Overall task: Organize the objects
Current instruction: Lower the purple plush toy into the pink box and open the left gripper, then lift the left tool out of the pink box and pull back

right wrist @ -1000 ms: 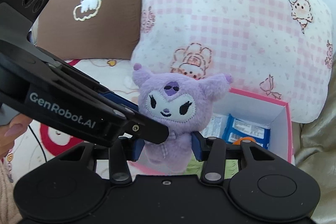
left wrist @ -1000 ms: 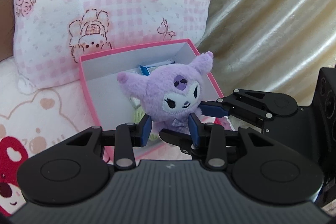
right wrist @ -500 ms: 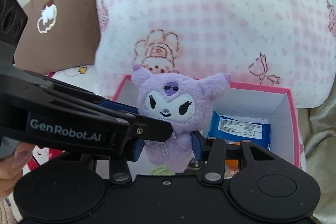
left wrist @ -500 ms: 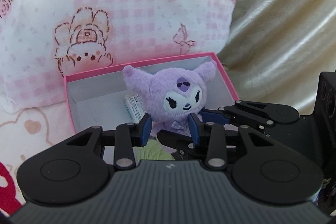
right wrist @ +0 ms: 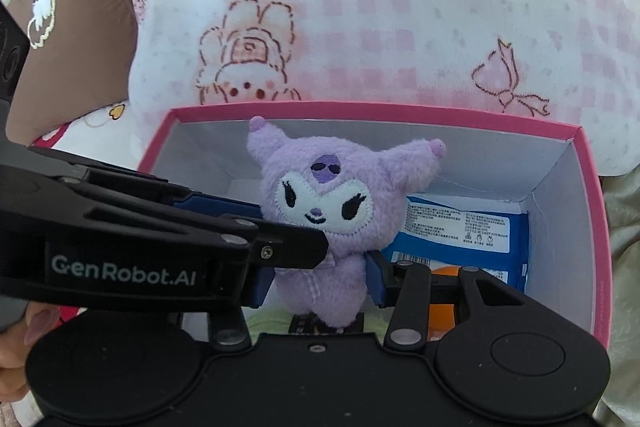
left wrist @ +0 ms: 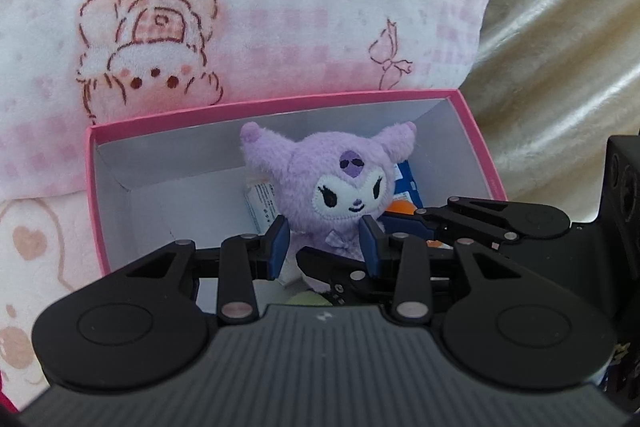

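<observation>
Since earlier frame, purple plush lowered into pink box. Left gripper and right gripper both clench its body. Soft, light, squashy; torso grip suits.

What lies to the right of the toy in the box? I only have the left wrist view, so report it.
Observer: A blue packet with a white printed label lies flat on the floor of the box, right of the purple toy.
Operator: Check the right gripper's hold.
Observer: The right gripper has a blue pad on each side of the toy's body, below its head.
Operator: Report what sits left of the checked pillow.
Observer: A brown pillow with a small white stitched figure leans there.
</observation>
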Available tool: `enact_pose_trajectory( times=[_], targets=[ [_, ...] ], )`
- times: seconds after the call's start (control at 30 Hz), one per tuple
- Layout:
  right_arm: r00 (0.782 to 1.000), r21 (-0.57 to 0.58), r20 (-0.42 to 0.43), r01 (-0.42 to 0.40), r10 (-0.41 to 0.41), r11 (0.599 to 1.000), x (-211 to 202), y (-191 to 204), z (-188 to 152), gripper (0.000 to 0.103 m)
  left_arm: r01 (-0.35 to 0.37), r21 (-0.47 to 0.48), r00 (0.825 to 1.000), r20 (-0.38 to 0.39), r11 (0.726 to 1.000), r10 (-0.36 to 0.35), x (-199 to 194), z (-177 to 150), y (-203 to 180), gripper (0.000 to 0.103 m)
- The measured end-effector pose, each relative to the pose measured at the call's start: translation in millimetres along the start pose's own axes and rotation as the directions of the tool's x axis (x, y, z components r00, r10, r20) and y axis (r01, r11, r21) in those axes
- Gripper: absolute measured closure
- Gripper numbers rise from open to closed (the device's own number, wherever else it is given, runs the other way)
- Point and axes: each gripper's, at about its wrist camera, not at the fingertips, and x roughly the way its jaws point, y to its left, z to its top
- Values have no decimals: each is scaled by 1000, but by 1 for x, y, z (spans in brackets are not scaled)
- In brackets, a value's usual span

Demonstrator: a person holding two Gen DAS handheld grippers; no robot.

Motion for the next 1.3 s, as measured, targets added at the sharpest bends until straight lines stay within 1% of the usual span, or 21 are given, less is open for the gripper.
enact_pose_trajectory(
  times=[0.13, 0.3, 0.4, 0.47, 0.6, 0.67, 0.73, 0.8, 0.9, 0.97, 1.1, 1.2, 1.27, 1.3],
  targets=[
    [1000, 4, -28, -2, 2, 1000, 9, -3, 0, 50, -1, -7, 1000, -20, 1000, 1, 5, -1, 4, 67],
    [998, -5, -60, 36, -36, 999, 14, -1, -2, 50, 9, -25, 999, -34, 1000, -10, 13, -3, 5, 67],
    [995, -25, -57, 79, -81, 997, 10, 1, -4, 49, -21, 10, 1000, -22, 1000, 21, 11, -6, 1, 67],
    [995, -35, -44, 92, -94, 995, 4, 1, -8, 49, -45, 29, 999, -12, 999, 45, 5, -8, 0, 67],
    [996, -22, 16, 94, -93, 995, -21, -2, -18, 49, -47, 36, 999, -5, 998, 48, -12, -10, 2, 67],
    [997, -14, 49, 65, -64, 998, -30, -1, -18, 48, -58, 35, 998, -3, 998, 59, -20, -13, 3, 67],
    [996, -4, 75, 57, -56, 998, -36, 0, -19, 48, -69, 36, 998, 2, 997, 69, -27, -16, 3, 67],
    [995, 5, 92, 36, -37, 999, -43, 1, -22, 48, -76, -2, 997, 25, 997, 76, -39, -18, 7, 67],
    [992, 15, 127, 14, -16, 1000, -56, 5, -27, 47, -71, -38, 997, 38, 997, 73, -55, -21, 13, 67],
    [986, 19, 163, 14, -17, 1000, -66, 8, -31, 47, -78, -39, 995, 52, 996, 80, -68, -25, 14, 67],
    [981, 10, 194, -8, 6, 1000, -82, 18, -34, 47, -118, -37, 990, 73, 992, 120, -91, -35, 14, 67],
    [976, -30, 216, -8, 14, 1000, -96, 29, -39, 46, -206, -18, 971, 117, 978, 207, -114, -43, 9, 67],
    [969, -55, 247, -1, 15, 998, -106, 37, -45, 42, -217, -17, 968, 124, 976, 218, -130, -48, 8, 67],
    [964, -56, 265, -11, 26, 998, -112, 39, -49, 40, -219, -11, 966, 135, 976, 219, -138, -52, 7, 66]
  ],
)
